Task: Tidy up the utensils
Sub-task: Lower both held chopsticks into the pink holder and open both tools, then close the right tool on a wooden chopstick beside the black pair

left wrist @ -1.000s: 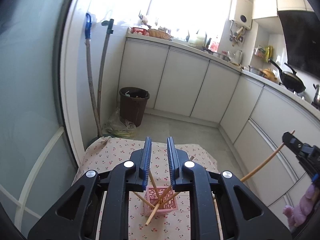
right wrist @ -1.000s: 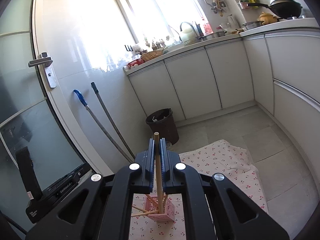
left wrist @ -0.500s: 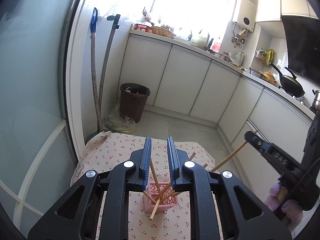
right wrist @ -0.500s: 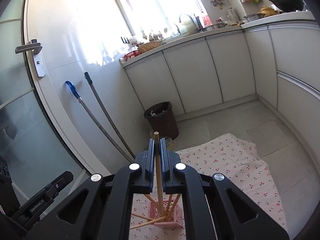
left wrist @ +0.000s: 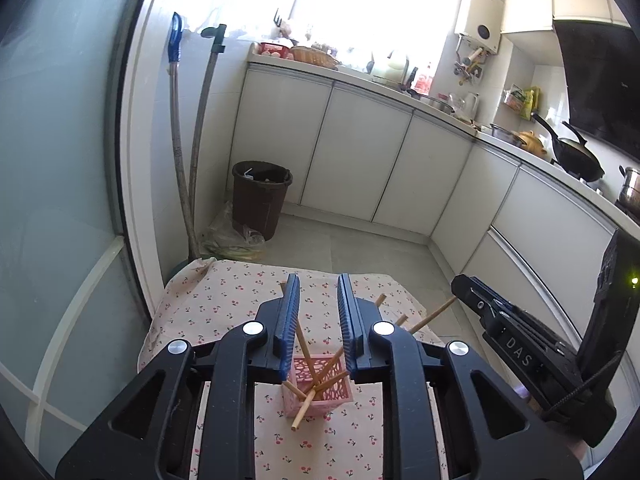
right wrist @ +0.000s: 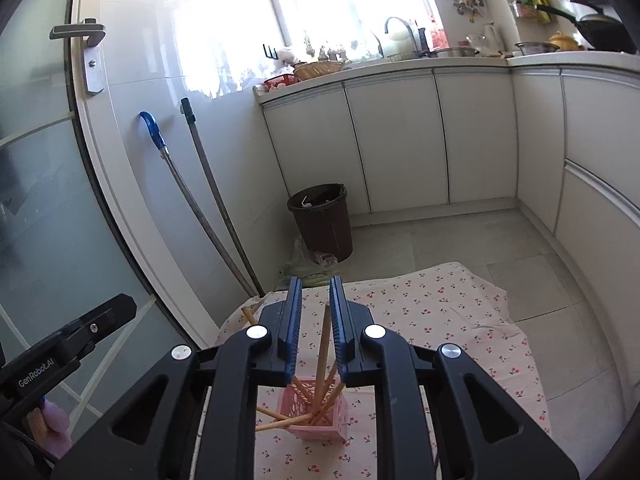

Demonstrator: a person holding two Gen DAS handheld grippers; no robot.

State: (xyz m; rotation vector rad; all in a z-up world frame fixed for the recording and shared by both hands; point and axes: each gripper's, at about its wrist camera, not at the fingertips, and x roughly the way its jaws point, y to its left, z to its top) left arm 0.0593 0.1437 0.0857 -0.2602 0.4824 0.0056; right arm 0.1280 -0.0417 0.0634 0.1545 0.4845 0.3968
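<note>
A: Left wrist view first. The left hand-held gripper [left wrist: 318, 320] has its jaws a little apart and they have just been opening. A chopstick [left wrist: 301, 340] leans close along the left blue pad, but I cannot tell whether the pad touches it; the other pad is clear, so nothing is pinched. The pink lattice basket [left wrist: 318, 386] stands on the cherry-print cloth [left wrist: 224, 300], with several chopsticks splayed in it and one poking out through its near side

B: And the other tool in that view?

A: The right hand-held gripper [left wrist: 460, 284] is at the right edge, just beside the top of a slanting chopstick [left wrist: 434, 314]

B: Right wrist view?

A: There the right hand-held gripper [right wrist: 316, 328] has just been opening. A chopstick [right wrist: 323, 354] stands between the pads, foot in the basket [right wrist: 316, 414], lying close to the right pad with a gap on the left. I'd judge it released

B: How will they handle?

A: Light, stiff, smooth wooden sticks, likely to pivot or slide if pinched near an end. I'd take one across its upper-middle, pads square to the shaft. The basket looks light and may tip if a stick levers against its rim
</note>
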